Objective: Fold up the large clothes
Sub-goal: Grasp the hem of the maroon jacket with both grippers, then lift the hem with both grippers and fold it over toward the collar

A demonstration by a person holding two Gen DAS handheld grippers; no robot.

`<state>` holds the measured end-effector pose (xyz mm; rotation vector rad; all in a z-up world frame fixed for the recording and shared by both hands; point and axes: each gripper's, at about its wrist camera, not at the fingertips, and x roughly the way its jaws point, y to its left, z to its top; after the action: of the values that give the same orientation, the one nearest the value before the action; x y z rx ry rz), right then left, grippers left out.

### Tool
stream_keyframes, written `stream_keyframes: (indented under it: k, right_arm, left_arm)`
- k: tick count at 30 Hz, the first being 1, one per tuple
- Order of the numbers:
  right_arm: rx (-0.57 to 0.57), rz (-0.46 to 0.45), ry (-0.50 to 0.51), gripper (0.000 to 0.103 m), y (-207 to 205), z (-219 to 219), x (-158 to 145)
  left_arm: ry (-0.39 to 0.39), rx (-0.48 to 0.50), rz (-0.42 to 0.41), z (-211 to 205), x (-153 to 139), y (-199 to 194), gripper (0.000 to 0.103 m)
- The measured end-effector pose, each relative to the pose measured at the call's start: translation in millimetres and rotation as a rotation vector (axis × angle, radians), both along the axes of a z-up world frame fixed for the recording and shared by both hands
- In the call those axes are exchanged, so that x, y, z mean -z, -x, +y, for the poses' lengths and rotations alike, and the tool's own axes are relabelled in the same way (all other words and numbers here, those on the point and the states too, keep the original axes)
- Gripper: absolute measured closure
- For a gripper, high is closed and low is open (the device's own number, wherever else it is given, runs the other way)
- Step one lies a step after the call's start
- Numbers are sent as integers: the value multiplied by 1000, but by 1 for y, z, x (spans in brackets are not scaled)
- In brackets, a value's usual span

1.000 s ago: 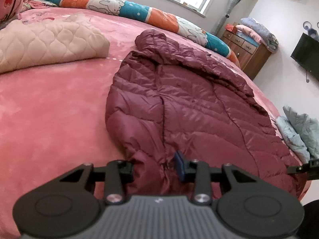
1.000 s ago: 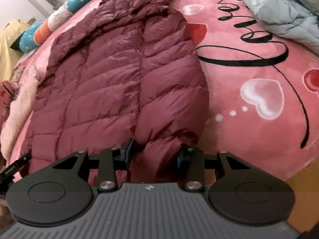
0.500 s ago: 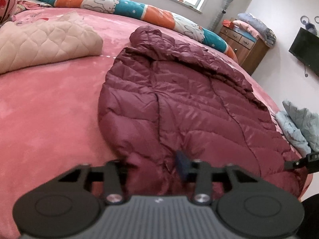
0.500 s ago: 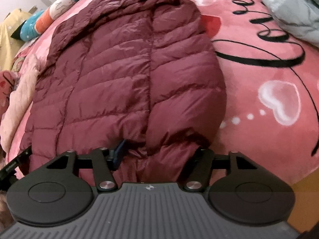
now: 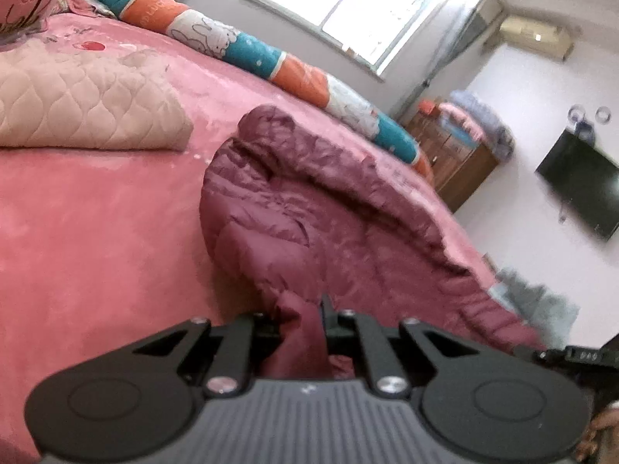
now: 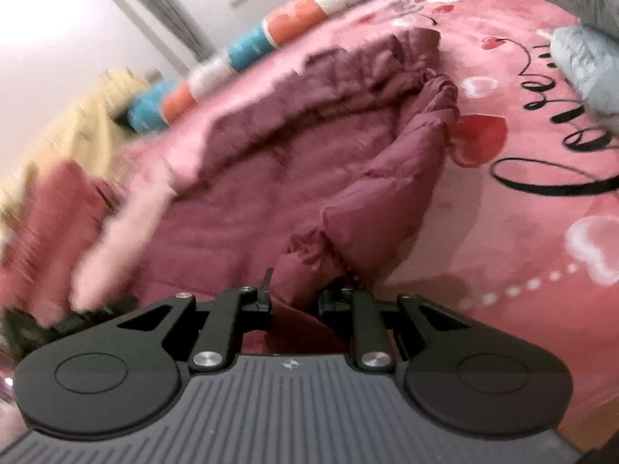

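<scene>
A large maroon puffer jacket lies on the pink bed, hood toward the far bolster; it also shows in the right wrist view. My left gripper is shut on the jacket's near hem at one corner and holds it raised off the bed. My right gripper is shut on the hem at the other corner, also raised. The fabric bunches between both pairs of fingers, and the near part of the jacket hangs up from the bed. Both views are motion-blurred.
A folded beige quilted blanket lies left of the jacket. A striped bolster runs along the far edge. Pale grey-blue clothes lie at the right. A wooden dresser and a wall TV stand beyond the bed.
Both grippers have closed tighter on the jacket's near hem and lifted it up and forward; the jacket's lower part has risen off the bed and crumpled toward the hood.
</scene>
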<state>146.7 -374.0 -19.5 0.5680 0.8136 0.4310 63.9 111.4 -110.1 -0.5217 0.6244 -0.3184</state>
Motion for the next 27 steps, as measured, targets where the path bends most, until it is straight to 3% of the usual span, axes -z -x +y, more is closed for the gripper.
stream_keyframes:
  k: [5, 19, 27]
  right_arm:
    - [35, -6, -186, 83, 12, -16, 0]
    - [24, -44, -391, 87, 59, -31, -22]
    - [62, -92, -611, 88, 74, -47, -42]
  left_arm:
    - [83, 10, -38, 2, -17, 13, 97]
    - [202, 81, -131, 15, -61, 69, 99]
    - [279, 40, -211, 33, -92, 82, 99]
